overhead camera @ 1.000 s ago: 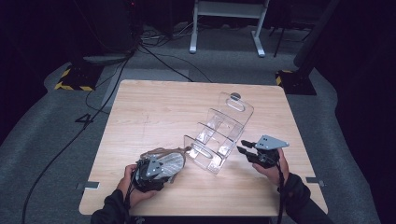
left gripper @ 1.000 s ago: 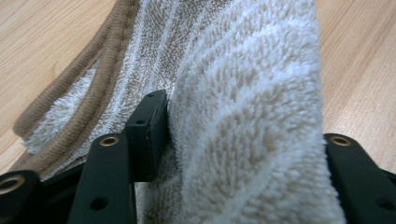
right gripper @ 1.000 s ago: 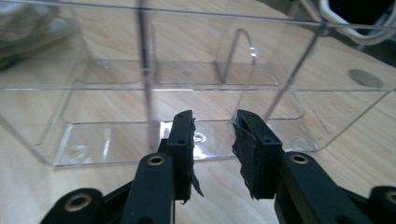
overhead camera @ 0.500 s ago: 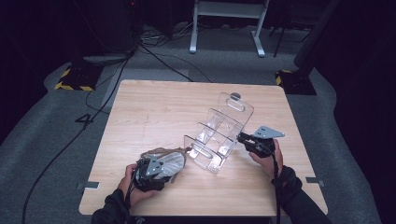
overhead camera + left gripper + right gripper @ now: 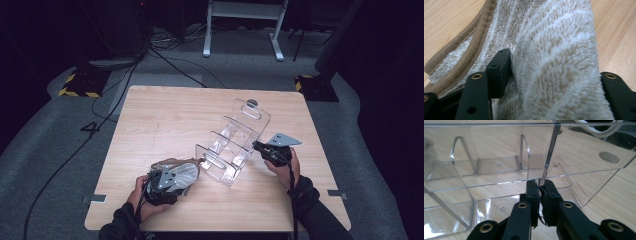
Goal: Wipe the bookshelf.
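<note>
A beige striped towel [image 5: 181,169] lies bunched at the table's front left, and my left gripper [image 5: 169,181] is shut on a thick fold of it. In the left gripper view the towel [image 5: 554,37] bulges between the two jaws of the left gripper [image 5: 554,75]. A clear acrylic rack [image 5: 231,142] with several dividers stands mid-table, tilted toward the right rear. My right gripper [image 5: 259,146] is at its right side. In the right gripper view the right gripper [image 5: 539,185] is shut on the edge of an upright panel of the rack [image 5: 499,165].
The wooden table [image 5: 165,115] has bare surface at the back and left. The rack's tall rear panel [image 5: 252,112] rises near the back right. Beyond the table, cables [image 5: 165,55] lie on a grey floor beside a white stand [image 5: 245,25].
My right gripper moved left and forward to the rack and closed on a panel's edge. The left gripper and towel stayed in place.
</note>
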Available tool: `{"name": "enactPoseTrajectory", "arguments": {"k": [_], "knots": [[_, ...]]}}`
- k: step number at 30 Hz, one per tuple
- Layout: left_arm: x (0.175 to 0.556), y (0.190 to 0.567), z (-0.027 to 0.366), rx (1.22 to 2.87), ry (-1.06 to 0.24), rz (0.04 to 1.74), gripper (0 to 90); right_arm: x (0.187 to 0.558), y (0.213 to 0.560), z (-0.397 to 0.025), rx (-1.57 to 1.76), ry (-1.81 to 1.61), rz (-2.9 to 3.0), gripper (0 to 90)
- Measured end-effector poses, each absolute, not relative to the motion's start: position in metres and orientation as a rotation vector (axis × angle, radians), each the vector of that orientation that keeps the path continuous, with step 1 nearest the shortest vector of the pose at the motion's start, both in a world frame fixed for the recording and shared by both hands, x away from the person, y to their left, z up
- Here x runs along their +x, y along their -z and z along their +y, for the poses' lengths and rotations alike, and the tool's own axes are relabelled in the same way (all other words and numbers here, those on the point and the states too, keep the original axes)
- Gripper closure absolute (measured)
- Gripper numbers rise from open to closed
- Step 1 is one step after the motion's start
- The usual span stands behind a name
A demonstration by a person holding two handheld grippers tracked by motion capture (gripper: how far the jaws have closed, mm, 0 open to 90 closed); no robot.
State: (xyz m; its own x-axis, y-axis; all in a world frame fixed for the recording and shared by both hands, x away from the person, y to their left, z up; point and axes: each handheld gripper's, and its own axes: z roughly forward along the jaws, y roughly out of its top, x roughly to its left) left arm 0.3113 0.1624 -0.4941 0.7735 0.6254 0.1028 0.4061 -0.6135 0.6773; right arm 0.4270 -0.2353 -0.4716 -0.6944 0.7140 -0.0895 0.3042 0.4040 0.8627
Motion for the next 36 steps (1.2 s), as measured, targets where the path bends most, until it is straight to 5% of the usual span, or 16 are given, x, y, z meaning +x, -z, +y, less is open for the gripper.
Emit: {"name": "enactPoseTrajectory", "arguments": {"k": [22,36], "knots": [[0.308,0.495,0.144,2.313,-0.427,0.737,40.4,0.386,0.466,-0.225,0.791,-1.21,2.311,84.7],[0.309,0.494,0.145,2.322,-0.415,0.719,42.1,0.346,0.443,-0.232,0.731,-1.274,2.316,69.4]]}}
